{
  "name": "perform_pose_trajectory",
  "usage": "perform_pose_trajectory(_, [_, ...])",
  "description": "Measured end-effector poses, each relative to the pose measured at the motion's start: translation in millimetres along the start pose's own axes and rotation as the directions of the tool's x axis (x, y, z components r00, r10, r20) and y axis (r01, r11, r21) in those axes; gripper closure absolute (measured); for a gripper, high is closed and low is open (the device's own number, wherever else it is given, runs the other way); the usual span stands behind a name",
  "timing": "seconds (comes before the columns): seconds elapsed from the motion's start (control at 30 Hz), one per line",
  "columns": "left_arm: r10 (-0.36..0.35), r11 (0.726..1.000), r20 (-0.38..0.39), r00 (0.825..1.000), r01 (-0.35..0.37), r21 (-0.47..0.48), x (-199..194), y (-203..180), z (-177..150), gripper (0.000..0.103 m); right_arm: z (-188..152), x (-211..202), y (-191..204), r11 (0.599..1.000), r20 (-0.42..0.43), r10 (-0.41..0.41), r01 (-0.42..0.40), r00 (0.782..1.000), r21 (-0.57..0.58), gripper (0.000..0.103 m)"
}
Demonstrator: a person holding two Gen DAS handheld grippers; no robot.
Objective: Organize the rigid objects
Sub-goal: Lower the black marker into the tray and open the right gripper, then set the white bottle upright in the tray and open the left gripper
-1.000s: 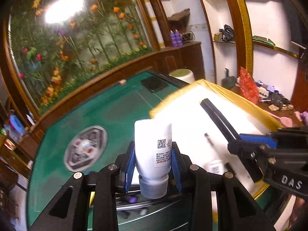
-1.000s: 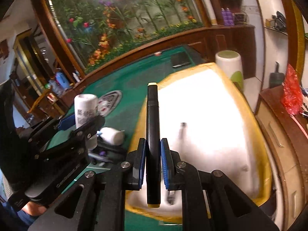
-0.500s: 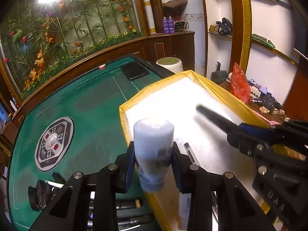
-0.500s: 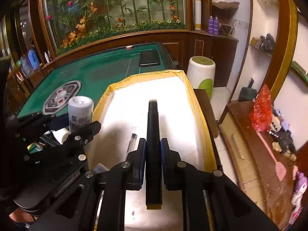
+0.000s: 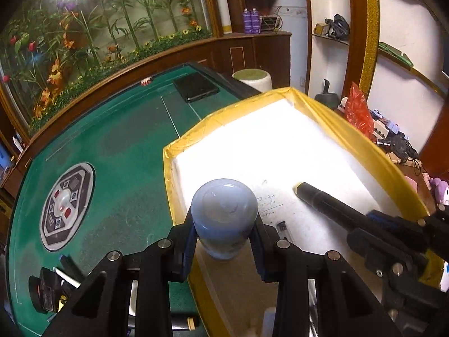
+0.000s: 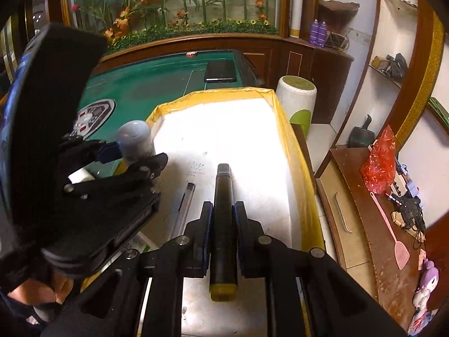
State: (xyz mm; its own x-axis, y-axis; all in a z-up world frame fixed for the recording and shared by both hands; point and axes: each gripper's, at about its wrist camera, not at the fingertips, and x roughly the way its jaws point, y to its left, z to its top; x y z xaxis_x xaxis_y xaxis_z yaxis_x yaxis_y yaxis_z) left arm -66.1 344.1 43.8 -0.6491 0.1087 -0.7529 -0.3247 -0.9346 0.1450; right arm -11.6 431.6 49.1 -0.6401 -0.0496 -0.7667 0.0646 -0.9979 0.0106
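A: We have the left tongs [image 5: 224, 236] pinching a white plastic bottle [image 5: 224, 216], smooth and round, its flat end toward the lens. It hangs over the near left corner of the white tray [image 5: 280, 151].

B: We see the right tongs [image 6: 221, 224] pressed onto a black marker [image 6: 223, 213], a slim matte cylinder with a yellowish cap at each end, held above the tray floor.

A: The tray is foam-white inside, with glossy yellow tape on the rim. It sits on the green felt counter [image 5: 120, 163]. On the tray floor, a clear pen [image 6: 183, 207] lies between both tongs, next to some faint scribbles.

B: Around us are a round dial plate [image 5: 66, 207] set in the felt, a flat black case [image 5: 195, 86] at the far edge and a white stool [image 6: 297, 98] past the tray.

A: The left rig blocks our right-side view of the counter's near items. We see a white cylinder end [image 6: 81, 175] poking out, and the rest is unreadable. The bottle label is blurred.
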Motion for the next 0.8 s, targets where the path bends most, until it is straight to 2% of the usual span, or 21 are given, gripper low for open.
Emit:
perform_pose_trajectory(0.37, [-0.010,1.000,-0.006,1.000,0.010,0.009,3.3,1.6,0.5,0.066,-8.2,8.2,10.4,0.999,-0.046,0.002,-0.004,0.999,-0.038,0.089])
perform_pose_trajectory(0.43, [-0.021,1.000,-0.015,1.000,0.021,0.003,4.2,3.6,0.3,0.061,-10.3,8.9,9.0,1.000,-0.047,-0.003,0.001,0.999,-0.031,0.089])
perform_pose_trajectory(0.5, [-0.032,0.999,-0.025,0.999,0.032,-0.009,4.7,6.4,-0.1,0.048,-12.9,9.3,5.9,1.000,-0.054,0.011,-0.011,0.998,-0.008,0.089])
perform_pose_trajectory(0.63, [-0.057,0.998,-0.021,0.998,0.056,-0.017,-0.4,9.2,-1.4,0.047,-15.7,6.2,3.3,1.000,-0.056,0.026,-0.026,0.998,0.015,0.088])
perform_pose_trajectory(0.8, [-0.082,0.996,0.000,0.997,0.082,-0.029,-16.4,13.2,-4.0,0.035,-19.2,-8.8,2.6,0.999,-0.025,0.034,-0.033,0.999,0.041,0.082])
